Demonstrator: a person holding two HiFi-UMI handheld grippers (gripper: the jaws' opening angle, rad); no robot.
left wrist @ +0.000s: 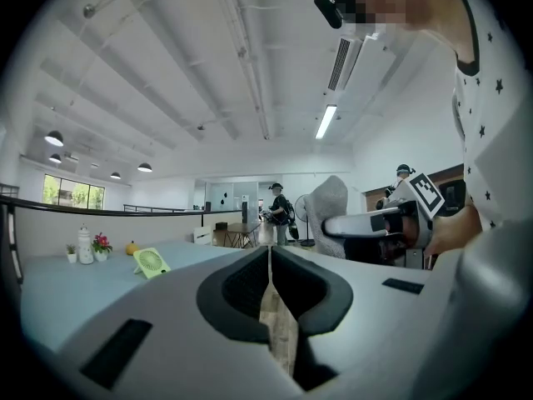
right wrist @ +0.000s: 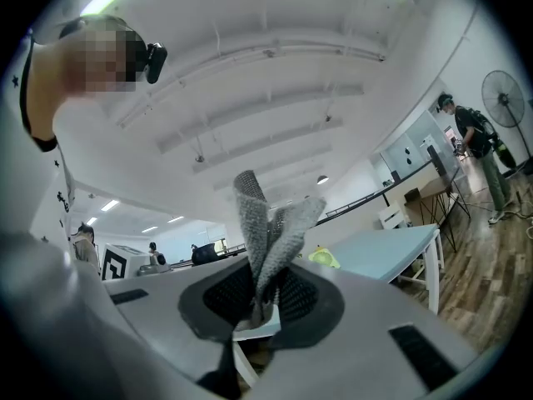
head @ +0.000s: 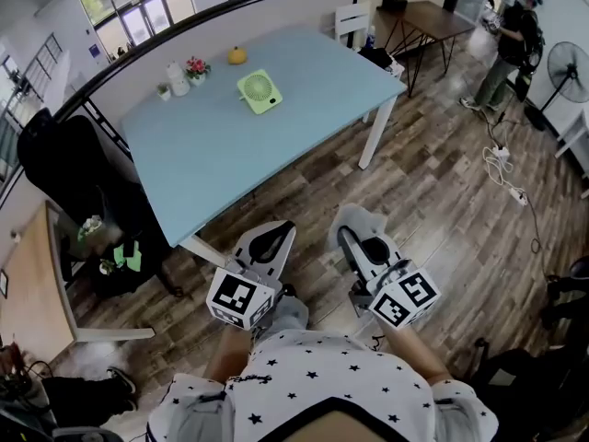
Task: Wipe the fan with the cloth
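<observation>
A small pale-green fan (head: 259, 91) lies on the light-blue table (head: 221, 155), towards its far side; it also shows as the fan (left wrist: 151, 262) and the fan (right wrist: 324, 258) in the gripper views. My right gripper (head: 348, 236) is shut on a grey cloth (right wrist: 265, 236), which sticks up from between its jaws; the cloth (head: 361, 219) shows in the head view too. My left gripper (head: 275, 238) is shut with nothing in it, its jaws pressed together. Both grippers are held close to the person's body, well short of the table's near edge.
On the table's far left stand a white jar (head: 177, 79), a small flower pot (head: 196, 67) and an orange fruit (head: 237, 55). A black chair (head: 64, 168) stands left of the table. Far right are a person (head: 508, 40), a standing fan (head: 569, 67) and floor cables (head: 509, 173).
</observation>
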